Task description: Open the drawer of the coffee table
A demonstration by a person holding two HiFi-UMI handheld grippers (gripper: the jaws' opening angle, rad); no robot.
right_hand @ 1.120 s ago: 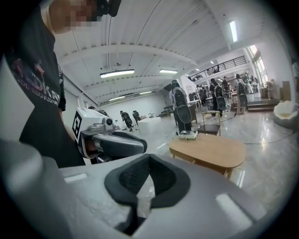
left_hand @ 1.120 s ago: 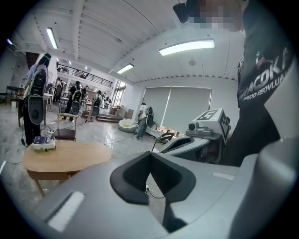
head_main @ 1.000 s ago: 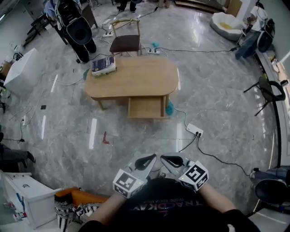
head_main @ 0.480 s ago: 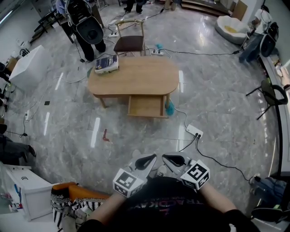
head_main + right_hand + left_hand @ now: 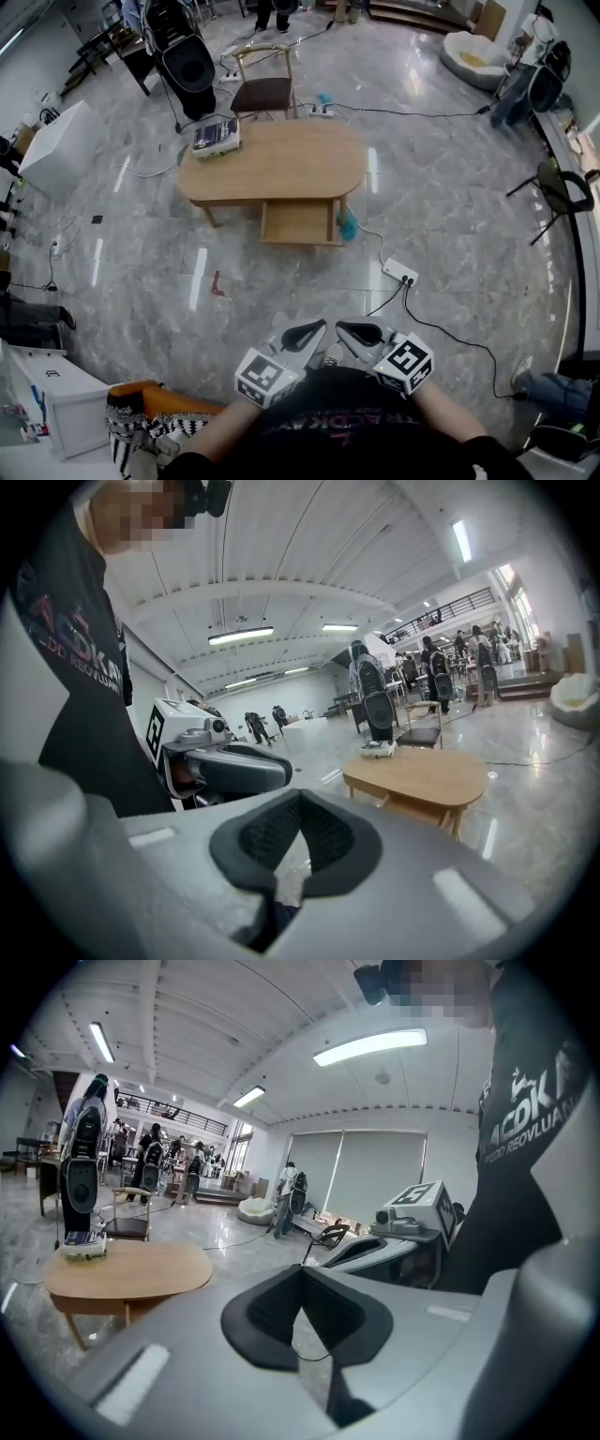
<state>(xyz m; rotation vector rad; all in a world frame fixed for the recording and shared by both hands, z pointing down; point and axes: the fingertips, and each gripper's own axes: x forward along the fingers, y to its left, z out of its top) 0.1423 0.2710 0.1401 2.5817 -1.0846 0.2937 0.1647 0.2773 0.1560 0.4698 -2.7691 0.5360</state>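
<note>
The oval wooden coffee table (image 5: 272,161) stands on the marble floor well ahead of me. Its drawer (image 5: 298,223) sticks out from the near side, showing its bare wooden bottom. The left gripper (image 5: 317,326) and right gripper (image 5: 343,328) are held close together against the person's body, far from the table. Both are shut with nothing between the pads. The left gripper view shows its shut jaws (image 5: 302,1274) with the table (image 5: 131,1269) at left. In the right gripper view the shut jaws (image 5: 300,799) are low and the table (image 5: 422,772) at right.
A flat box (image 5: 215,137) lies on the table's far left corner. A chair (image 5: 262,89) stands behind it. A blue object (image 5: 349,225) sits by the drawer's right side. A power strip (image 5: 400,272) with cables and a red item (image 5: 217,284) lie on the floor between.
The head view has shifted slightly, so the floor and furniture slide a little. Both grippers keep their place before the body and stay shut.
</note>
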